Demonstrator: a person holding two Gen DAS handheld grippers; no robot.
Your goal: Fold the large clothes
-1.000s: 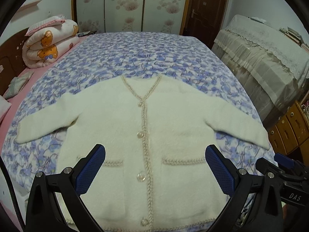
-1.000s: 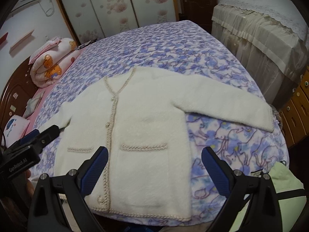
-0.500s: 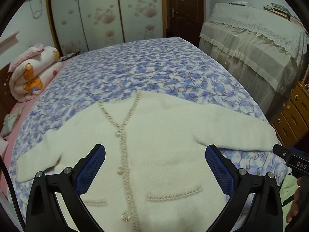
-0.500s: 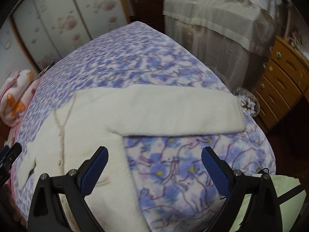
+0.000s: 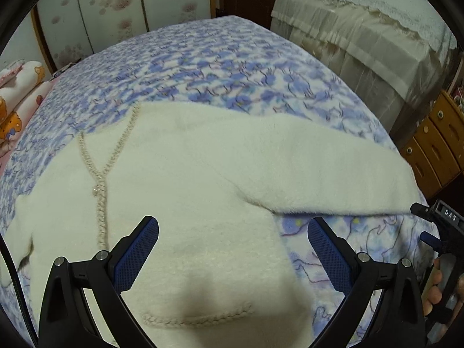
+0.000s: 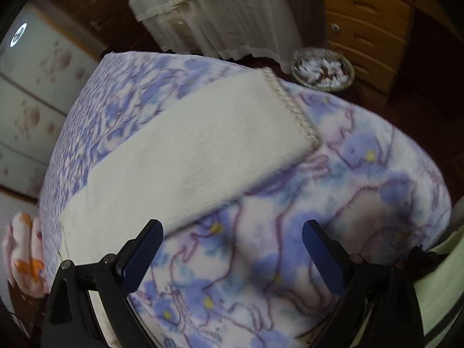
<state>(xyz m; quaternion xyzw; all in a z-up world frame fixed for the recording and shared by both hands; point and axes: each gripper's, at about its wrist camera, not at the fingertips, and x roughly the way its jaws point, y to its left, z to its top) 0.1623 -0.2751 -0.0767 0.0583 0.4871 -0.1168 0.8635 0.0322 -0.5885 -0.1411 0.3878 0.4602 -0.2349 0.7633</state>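
Observation:
A cream cardigan [image 5: 188, 179] with braided trim lies flat, front up, on the blue floral bedspread [image 5: 220, 66]. Its right sleeve [image 5: 333, 171] stretches toward the bed's right edge; the same sleeve [image 6: 185, 156] with its braided cuff [image 6: 293, 110] fills the right wrist view. My left gripper [image 5: 233, 256] is open and empty, hovering over the cardigan's right front, above a pocket. My right gripper [image 6: 232, 256] is open and empty, above bare bedspread just below the sleeve. The right gripper's body shows at the right edge of the left wrist view [image 5: 440, 232].
A lace-covered piece of furniture [image 5: 362, 26] stands right of the bed, with wooden drawers [image 5: 435, 145] beside it. A basket [image 6: 322, 69] sits on the floor near the bed's corner. Folded quilts [image 5: 17, 92] lie at the far left. Wardrobe doors [image 5: 116, 5] are behind.
Both grippers swung to the right. The left now looks over the cardigan's right half and sleeve. The right moved toward the sleeve's cuff, lower and closer to the bed. Both stayed open.

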